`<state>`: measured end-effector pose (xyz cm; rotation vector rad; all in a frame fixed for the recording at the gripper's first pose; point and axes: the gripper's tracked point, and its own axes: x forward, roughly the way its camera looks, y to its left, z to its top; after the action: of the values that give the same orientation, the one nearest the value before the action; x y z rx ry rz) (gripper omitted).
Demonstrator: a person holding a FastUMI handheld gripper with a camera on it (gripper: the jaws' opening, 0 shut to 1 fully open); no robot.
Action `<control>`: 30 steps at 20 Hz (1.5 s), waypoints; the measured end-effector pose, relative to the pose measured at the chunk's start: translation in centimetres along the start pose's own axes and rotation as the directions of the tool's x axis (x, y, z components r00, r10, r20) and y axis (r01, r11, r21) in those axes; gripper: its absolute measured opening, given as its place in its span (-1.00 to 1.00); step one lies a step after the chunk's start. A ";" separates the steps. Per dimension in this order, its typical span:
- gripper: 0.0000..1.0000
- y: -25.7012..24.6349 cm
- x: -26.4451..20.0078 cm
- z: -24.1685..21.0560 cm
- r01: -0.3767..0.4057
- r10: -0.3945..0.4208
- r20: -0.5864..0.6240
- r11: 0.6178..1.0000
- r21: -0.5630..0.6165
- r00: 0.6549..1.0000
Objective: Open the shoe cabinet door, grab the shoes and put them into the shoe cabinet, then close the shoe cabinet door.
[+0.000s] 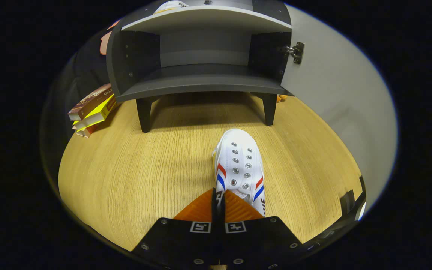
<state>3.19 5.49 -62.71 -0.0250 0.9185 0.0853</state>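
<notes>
Fingers clamped together on white sneaker's side wall, toe pointing at open grey shoe cabinet on wooden bench.

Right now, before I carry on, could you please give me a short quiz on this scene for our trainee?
1. True or false: the cabinet door is shut.
2. What are the jaws closed on? A) a book B) the white shoe C) a cabinet leg
3. Fill in: the shoe's toe points toward the ____.
Key: 1 false, it stands open; 2 B; 3 cabinet.
</notes>
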 end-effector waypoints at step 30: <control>-1.00 1.4 -24.2 21.9 0.050 -0.029 0.352 0.997 -0.051 0.935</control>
<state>5.82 6.61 -30.19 -0.0809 0.5563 0.0766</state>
